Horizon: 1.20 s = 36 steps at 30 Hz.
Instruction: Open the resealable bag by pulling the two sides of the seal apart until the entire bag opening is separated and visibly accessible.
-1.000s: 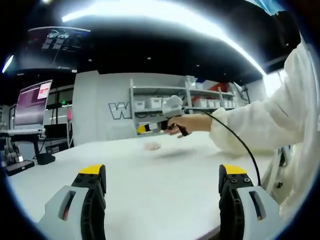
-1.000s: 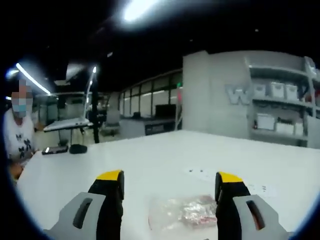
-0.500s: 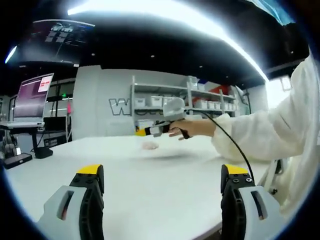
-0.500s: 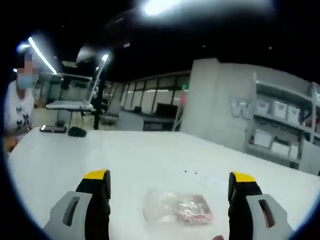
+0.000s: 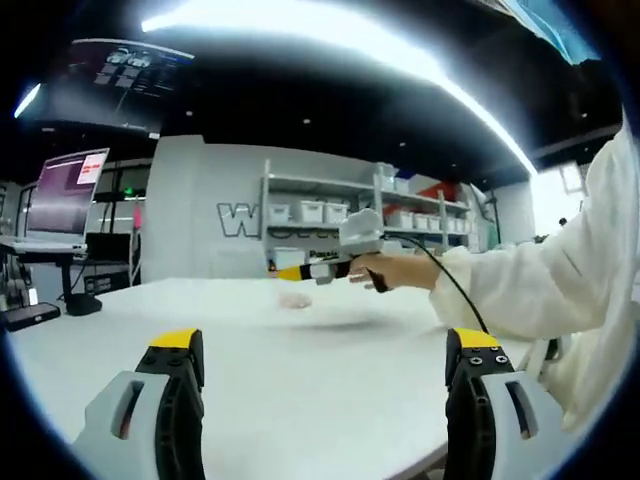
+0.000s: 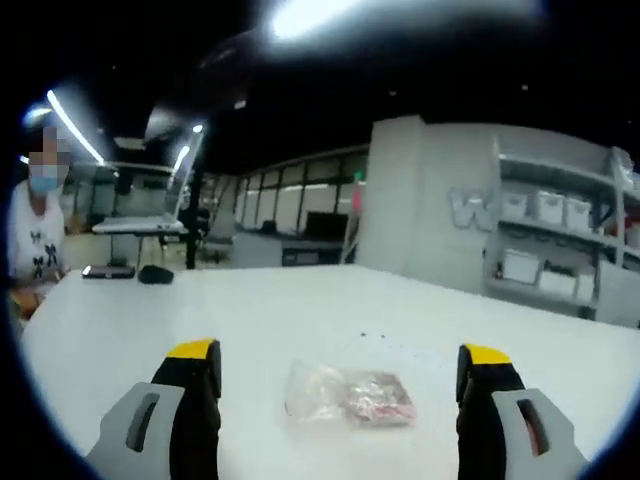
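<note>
A small clear resealable bag [image 6: 348,397] with pinkish contents lies flat on the white table [image 6: 250,330], just ahead of my right gripper [image 6: 340,375], whose jaws stand wide apart with nothing between them. In the left gripper view the same bag [image 5: 296,298] is a small pale patch far across the table. The right gripper [image 5: 285,272] hovers just above it, held by a hand in a white sleeve [image 5: 540,290]. My left gripper [image 5: 325,360] is open and empty, low over the near part of the table [image 5: 300,370].
A laptop on a stand [image 5: 55,200] sits at the table's left end. Shelves with white bins [image 5: 330,215] line the far wall. A person [image 6: 35,250] sits at the far left of the table, near a phone and a mouse [image 6: 155,273].
The right gripper view has steadied and the bag now sits a little farther ahead, centred between the jaws. The left view has tilted slightly; the bag has not moved.
</note>
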Tool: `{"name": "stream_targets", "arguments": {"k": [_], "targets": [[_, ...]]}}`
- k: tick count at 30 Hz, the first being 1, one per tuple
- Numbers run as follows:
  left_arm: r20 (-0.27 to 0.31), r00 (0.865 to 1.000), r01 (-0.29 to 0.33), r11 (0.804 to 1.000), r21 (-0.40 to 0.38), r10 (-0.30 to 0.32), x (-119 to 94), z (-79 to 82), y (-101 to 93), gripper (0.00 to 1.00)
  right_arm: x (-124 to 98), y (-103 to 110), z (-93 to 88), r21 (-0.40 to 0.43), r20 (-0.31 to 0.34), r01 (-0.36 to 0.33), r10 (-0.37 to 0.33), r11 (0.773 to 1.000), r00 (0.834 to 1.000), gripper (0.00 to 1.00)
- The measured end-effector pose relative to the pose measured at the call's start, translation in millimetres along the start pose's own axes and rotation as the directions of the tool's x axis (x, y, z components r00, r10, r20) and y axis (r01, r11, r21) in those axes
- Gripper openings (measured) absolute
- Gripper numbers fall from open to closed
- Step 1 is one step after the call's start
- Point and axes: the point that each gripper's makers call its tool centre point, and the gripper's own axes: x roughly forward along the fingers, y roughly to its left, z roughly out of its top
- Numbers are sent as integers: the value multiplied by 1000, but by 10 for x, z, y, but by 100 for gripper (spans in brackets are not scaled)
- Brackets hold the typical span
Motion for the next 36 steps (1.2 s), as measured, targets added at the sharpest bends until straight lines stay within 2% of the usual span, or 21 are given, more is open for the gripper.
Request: {"name": "stream_targets", "arguments": {"k": [10, 15, 20, 30, 36], "targets": [[20, 1000, 2, 1000, 28, -2, 5, 37, -34, 100, -91, -29, 16, -8, -4, -4, 3, 1000, 1000, 100], [24, 1000, 4, 1000, 5, -4, -8, 49, -30, 100, -148, -25, 20, -22, -9, -7, 7, 1000, 1000, 100], [28, 1000, 4, 1000, 14, -4, -19, 52, -45, 100, -208, -51, 47, -37, -15, -1, 0, 999, 1000, 100], [31, 1000, 1, 1000, 15, -2, -28, 57, -47, 100, -290, -18, 54, -87, -20, -13, 11, 996, 1000, 100], [27, 1000, -3, 1000, 20, 2, -25, 48, -38, 100, -377, 28, 51, -87, -17, -27, 25, 996, 1000, 100]]}}
